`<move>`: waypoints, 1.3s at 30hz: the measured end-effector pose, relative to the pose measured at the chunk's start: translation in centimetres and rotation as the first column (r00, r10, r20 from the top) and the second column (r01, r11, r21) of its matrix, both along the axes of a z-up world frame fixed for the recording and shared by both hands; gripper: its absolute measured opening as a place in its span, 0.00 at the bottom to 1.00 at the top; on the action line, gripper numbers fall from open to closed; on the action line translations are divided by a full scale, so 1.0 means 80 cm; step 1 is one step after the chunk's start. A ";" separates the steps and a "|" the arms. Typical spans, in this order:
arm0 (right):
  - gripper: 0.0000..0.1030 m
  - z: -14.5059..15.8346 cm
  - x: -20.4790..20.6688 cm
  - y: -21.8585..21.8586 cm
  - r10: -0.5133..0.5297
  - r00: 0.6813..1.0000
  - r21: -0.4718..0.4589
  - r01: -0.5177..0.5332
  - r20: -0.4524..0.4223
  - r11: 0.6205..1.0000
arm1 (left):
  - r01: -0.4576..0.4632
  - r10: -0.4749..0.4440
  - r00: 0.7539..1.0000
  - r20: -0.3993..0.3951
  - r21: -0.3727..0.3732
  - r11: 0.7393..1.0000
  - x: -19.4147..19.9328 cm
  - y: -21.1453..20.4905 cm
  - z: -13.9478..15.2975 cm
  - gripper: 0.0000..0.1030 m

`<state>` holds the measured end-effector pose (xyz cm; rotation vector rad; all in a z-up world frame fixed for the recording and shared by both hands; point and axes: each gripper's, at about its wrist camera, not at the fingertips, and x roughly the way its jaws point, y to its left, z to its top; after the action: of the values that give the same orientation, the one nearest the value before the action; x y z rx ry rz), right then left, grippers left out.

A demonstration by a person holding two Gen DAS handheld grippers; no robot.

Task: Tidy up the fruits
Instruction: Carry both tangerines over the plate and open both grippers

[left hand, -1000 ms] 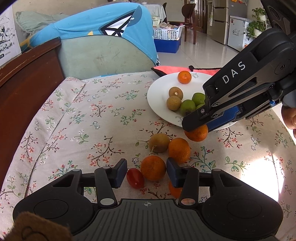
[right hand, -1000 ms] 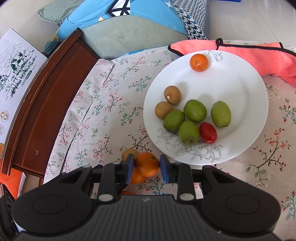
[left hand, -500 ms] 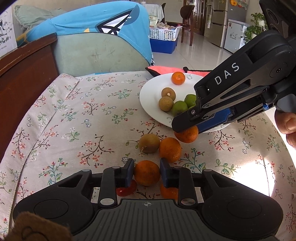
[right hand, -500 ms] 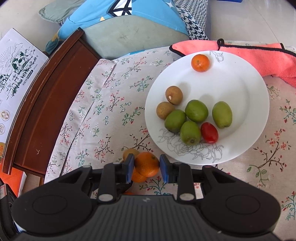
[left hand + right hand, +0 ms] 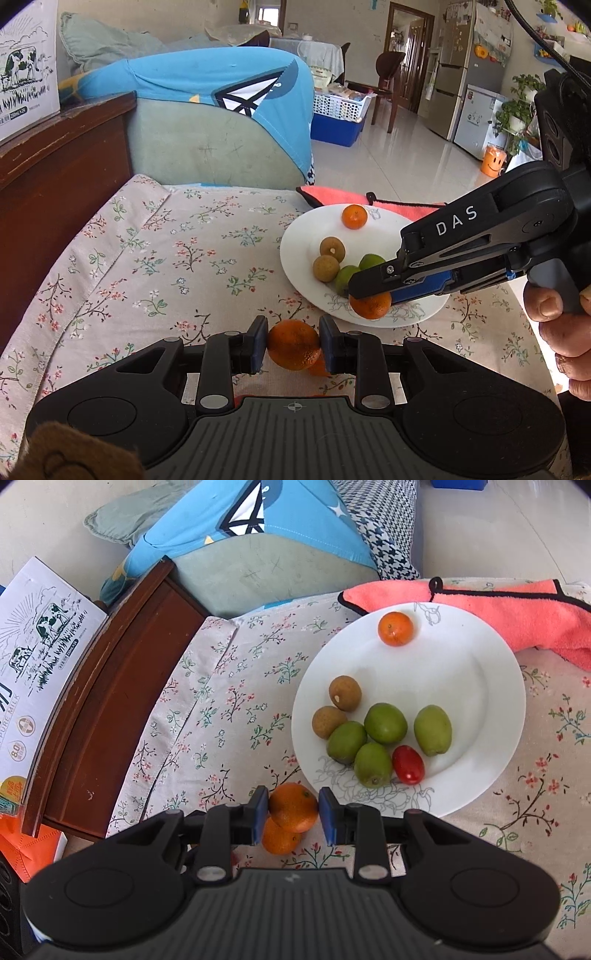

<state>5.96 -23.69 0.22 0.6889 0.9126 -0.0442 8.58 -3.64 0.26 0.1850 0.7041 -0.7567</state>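
In the left wrist view my left gripper [image 5: 293, 345] is shut on an orange [image 5: 291, 350], held a little above the flowered cloth. To the right, my right gripper [image 5: 369, 295] hangs over the near rim of the white plate [image 5: 295, 254], shut on a second orange [image 5: 371, 306]. The right wrist view shows the same grip, with the right gripper [image 5: 293, 812] and its orange [image 5: 293, 805]. Another orange [image 5: 279, 840] shows just beneath. On the plate [image 5: 480, 686] lie one orange [image 5: 395, 628], two brown longans [image 5: 345, 693], several green fruits [image 5: 385, 723] and a red tomato [image 5: 407, 764].
A coral towel [image 5: 517, 613] lies behind the plate. A dark wooden board [image 5: 107, 701] borders the cloth on the left, with a milk carton box [image 5: 40, 642] beyond it. A blue and green cushion [image 5: 221, 110] sits at the far edge. A person's hand [image 5: 557, 317] grips the right handle.
My left gripper's jaws closed on the orange that lay between them and lifted it off the cloth. The tomato and other loose fruits dropped out of sight. The right gripper kept still.
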 end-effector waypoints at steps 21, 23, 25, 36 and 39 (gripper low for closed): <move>0.29 0.044 -0.028 -0.097 -0.159 0.982 -0.007 0.160 0.103 0.987 | -0.117 0.115 0.993 -0.033 -0.064 0.991 0.034 -0.073 0.037 0.27; 0.29 0.041 -0.028 -0.104 -0.170 0.981 -0.017 0.172 0.092 0.985 | -0.118 0.115 0.992 -0.047 -0.077 0.990 0.038 -0.083 0.035 0.27; 0.29 0.036 -0.028 -0.109 -0.183 0.980 -0.019 0.185 0.079 0.983 | -0.121 0.117 0.992 -0.051 -0.080 0.989 0.041 -0.095 0.033 0.27; 0.29 0.014 -0.025 -0.124 -0.219 0.976 -0.019 0.220 0.012 0.975 | -0.145 0.136 0.985 -0.106 -0.079 0.986 0.064 -0.142 0.010 0.27; 0.29 0.008 -0.024 -0.125 -0.222 0.975 -0.022 0.222 -0.007 0.975 | -0.145 0.137 0.984 -0.113 -0.069 0.987 0.066 -0.152 0.003 0.27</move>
<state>4.08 -33.70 0.83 0.7690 0.8394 -0.2557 13.89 -15.79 0.50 0.0238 0.7805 -0.6601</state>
